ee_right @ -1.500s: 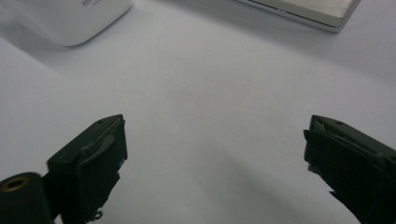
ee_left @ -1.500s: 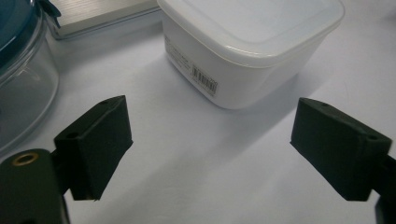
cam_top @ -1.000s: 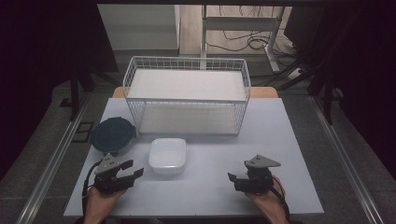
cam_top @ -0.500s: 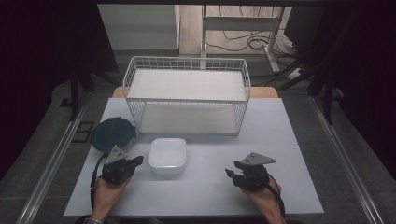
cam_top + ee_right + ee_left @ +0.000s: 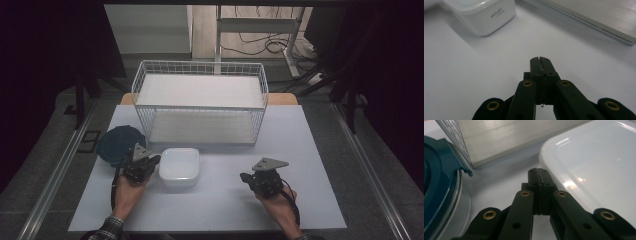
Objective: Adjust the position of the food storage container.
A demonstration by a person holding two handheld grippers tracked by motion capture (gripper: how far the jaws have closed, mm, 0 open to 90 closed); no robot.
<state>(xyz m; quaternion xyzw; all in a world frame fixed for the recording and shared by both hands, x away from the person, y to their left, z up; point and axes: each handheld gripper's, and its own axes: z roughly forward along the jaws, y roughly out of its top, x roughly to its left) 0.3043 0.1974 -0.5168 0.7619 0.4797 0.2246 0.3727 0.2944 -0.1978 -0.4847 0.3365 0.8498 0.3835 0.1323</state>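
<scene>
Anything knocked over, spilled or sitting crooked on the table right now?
Nothing stands out. The white container sits flat and closed in front of the wire rack, the blue lid lies flat at the table's left edge, and both hand-held grippers, left and right, are shut on nothing.

The table (image 5: 210,205) is seen from above and behind in the high view. From each gripper, 1 low, close camera is aimed along its jaws. The white container (image 5: 179,166) (image 5: 596,165) (image 5: 481,15) is shared by all 3, probably the wire rack (image 5: 200,102) too.
</scene>
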